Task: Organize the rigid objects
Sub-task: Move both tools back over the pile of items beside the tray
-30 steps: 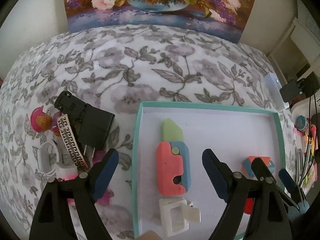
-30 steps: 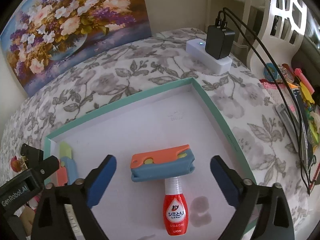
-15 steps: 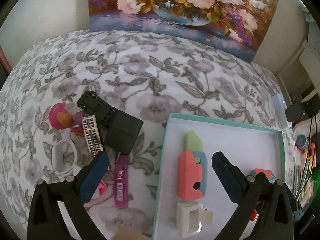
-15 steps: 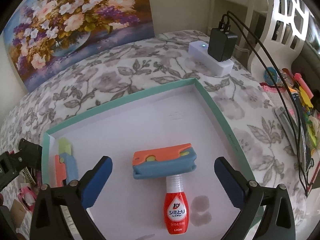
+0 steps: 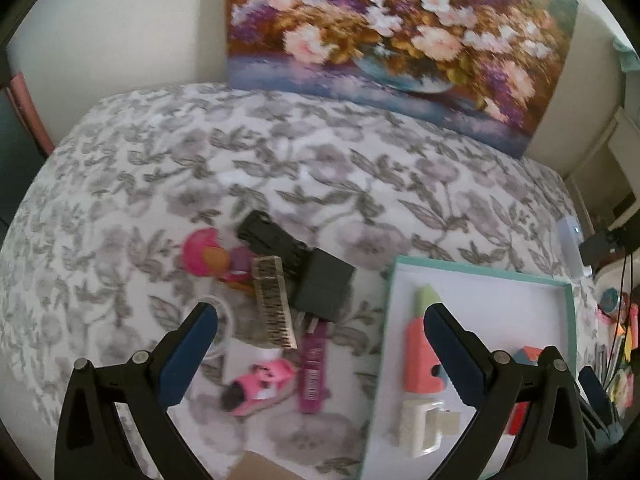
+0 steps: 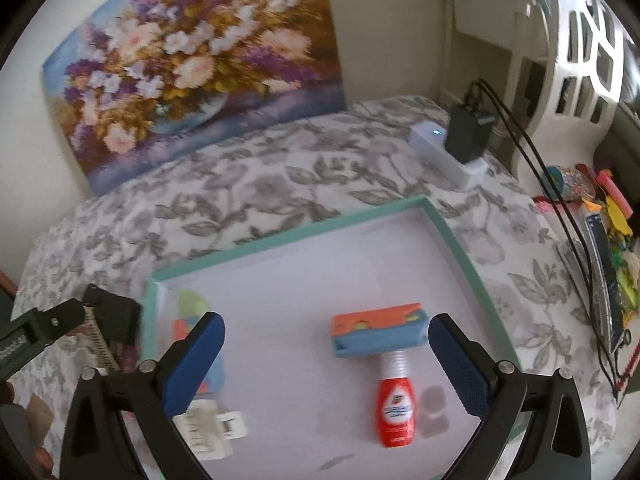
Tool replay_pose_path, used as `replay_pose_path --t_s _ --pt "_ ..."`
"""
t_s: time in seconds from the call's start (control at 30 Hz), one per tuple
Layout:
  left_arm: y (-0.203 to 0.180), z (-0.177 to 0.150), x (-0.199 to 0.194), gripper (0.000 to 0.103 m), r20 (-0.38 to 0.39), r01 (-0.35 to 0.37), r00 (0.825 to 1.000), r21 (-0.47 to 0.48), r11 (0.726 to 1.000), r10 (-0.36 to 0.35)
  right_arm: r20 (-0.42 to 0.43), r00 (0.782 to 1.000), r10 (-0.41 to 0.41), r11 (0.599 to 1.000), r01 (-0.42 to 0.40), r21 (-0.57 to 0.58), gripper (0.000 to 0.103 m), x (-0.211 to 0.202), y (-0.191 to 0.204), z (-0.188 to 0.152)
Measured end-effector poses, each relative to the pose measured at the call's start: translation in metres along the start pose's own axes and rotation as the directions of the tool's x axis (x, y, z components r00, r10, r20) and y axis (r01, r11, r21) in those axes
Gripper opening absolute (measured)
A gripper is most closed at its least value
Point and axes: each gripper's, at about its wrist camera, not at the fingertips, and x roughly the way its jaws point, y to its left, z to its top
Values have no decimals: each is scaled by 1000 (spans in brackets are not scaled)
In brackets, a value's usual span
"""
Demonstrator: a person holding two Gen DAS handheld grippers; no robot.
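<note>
Clutter outside the tray [image 5: 570, 320] lies between the wide-open, empty left claw [image 5: 320, 344]; purple tube [image 5: 315, 368] points lengthwise away; right claw [image 6: 326, 364], open and empty, hangs over the tray.

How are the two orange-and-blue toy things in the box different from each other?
The toy near the box's left wall has a pale green tip sticking out of one end; the toy in the middle shows none. The left one runs lengthwise away from the camera; the middle one lies crosswise, against the cap of a small red bottle. Both are orange over blue and lie flat in the teal-rimmed box.
</note>
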Motion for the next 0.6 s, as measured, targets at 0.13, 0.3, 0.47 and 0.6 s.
replay_pose_path --t_s 0.13,0.3,0.47,0.6 --pt "21 4 -13 103 26 -7 1000 -36 999 8 34 998 51 998 -49 -41 103 -10 25 -3" --pt "52 11 -36 103 96 -69 992 -79 994 76 28 996 82 994 -80 -73 103 -14 49 -7" --pt "84 13 -49 103 104 -126 985 -104 987 136 7 995 104 991 -103 -82 103 -17 68 -10" --pt "113 11 -54 103 86 -154 982 -138 978 166 -18 992 125 986 -126 -108 103 -18 88 -14"
